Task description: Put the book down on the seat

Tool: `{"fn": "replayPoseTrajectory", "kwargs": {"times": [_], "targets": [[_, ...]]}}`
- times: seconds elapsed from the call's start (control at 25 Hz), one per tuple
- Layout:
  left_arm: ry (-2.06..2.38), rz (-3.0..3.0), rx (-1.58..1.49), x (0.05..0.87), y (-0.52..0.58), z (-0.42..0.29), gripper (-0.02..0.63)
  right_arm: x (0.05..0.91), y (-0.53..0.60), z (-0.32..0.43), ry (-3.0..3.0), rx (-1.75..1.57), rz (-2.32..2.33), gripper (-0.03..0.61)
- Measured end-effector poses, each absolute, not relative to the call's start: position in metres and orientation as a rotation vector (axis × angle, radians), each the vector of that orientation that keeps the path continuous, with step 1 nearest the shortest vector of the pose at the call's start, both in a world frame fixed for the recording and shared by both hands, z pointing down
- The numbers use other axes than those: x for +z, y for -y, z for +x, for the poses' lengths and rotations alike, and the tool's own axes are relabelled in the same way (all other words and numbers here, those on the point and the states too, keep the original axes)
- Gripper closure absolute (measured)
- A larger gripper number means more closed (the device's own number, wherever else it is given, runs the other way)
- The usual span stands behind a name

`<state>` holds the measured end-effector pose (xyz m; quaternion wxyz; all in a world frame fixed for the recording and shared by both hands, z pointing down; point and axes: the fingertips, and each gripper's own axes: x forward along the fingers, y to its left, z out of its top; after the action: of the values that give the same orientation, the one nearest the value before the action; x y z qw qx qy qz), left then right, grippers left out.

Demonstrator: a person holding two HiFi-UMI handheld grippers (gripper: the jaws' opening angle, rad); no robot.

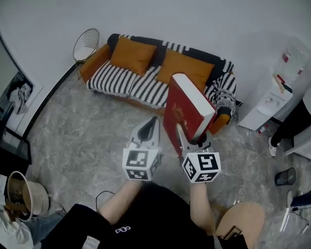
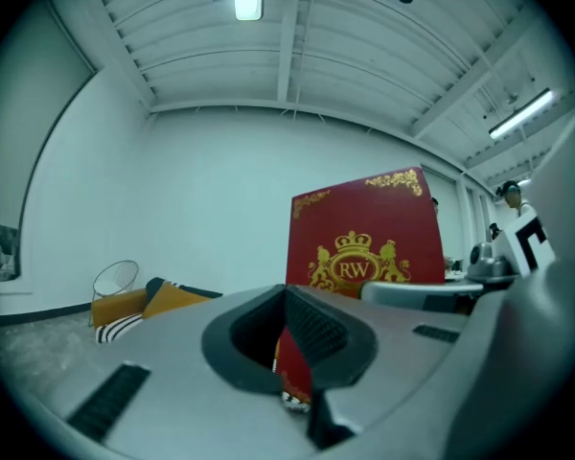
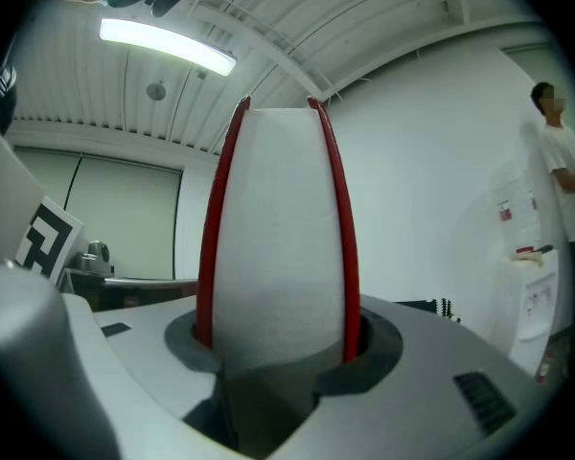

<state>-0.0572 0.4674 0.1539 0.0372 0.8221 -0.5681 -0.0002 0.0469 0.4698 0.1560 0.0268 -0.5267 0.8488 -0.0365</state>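
Note:
A thick red book [image 1: 189, 110] with a gold crest on its cover stands upright in the air in front of me, with my right gripper [image 1: 193, 139] shut on its lower edge. In the right gripper view its white page block [image 3: 278, 238] rises between the jaws. My left gripper [image 1: 150, 123] hangs just left of the book, apart from it, shut and holding nothing. Its own view shows the crested cover [image 2: 364, 247] to the right. The sofa's black-and-white striped seat [image 1: 127, 82] lies beyond the book, with two orange cushions [image 1: 132, 53] against its back.
A wire basket chair [image 1: 86, 44] stands at the sofa's left end. A water dispenser [image 1: 277, 95] and a standing person [image 1: 300, 118] are at the right, with a black bin [image 1: 285, 176] on the floor. A round wooden stool [image 1: 243, 219] is beside me. A bucket [image 1: 20, 193] stands at the left.

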Motion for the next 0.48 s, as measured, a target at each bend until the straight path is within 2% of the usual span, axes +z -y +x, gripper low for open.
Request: {"fn": "replayPoseTrajectory", "kwargs": {"times": [0.48], "targets": [[1.667,2.541,0.189,0.203,-0.252,-0.06,0.6,0.204,-0.262,0.054,-2.538,-0.317,-1.775,0.35]]}}
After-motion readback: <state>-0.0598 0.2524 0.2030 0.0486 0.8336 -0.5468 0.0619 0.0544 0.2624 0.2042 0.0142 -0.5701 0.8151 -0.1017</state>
